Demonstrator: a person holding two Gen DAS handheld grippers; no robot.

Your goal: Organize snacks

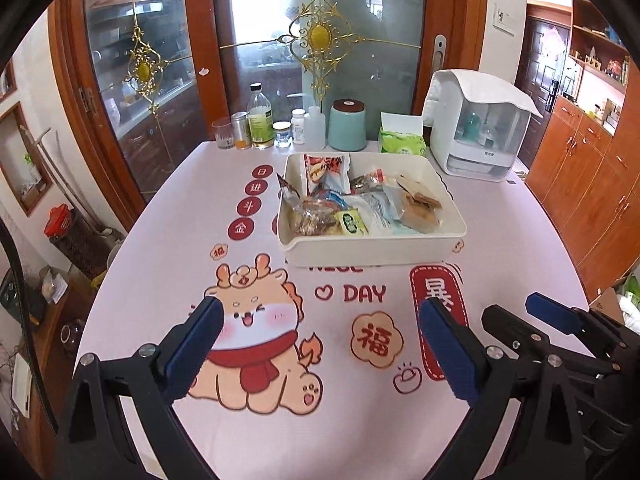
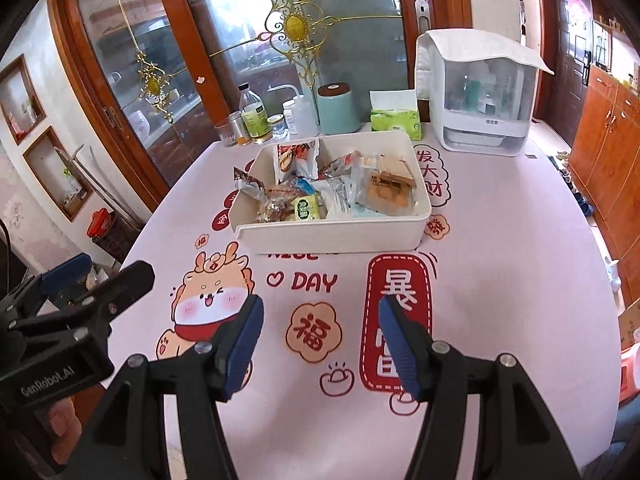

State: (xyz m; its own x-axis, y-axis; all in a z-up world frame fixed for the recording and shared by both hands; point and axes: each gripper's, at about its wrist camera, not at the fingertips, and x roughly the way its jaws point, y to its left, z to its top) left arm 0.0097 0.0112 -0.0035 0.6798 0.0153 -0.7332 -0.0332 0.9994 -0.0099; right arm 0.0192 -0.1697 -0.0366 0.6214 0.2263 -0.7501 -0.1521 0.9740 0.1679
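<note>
Both claws (image 1: 320,320) short of snack tray (image 1: 372,246)

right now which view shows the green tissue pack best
The left wrist view: the green tissue pack stands clear behind the white bin, front face fully visible. In the right wrist view the pack also shows, but the bin's far rim hides its lower edge.

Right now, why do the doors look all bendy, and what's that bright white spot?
Left wrist view: the fisheye lens bows the wooden doors, and daylight washes out the glass. Right wrist view: same bending, black corners; the snack tray stays sharp.
</note>
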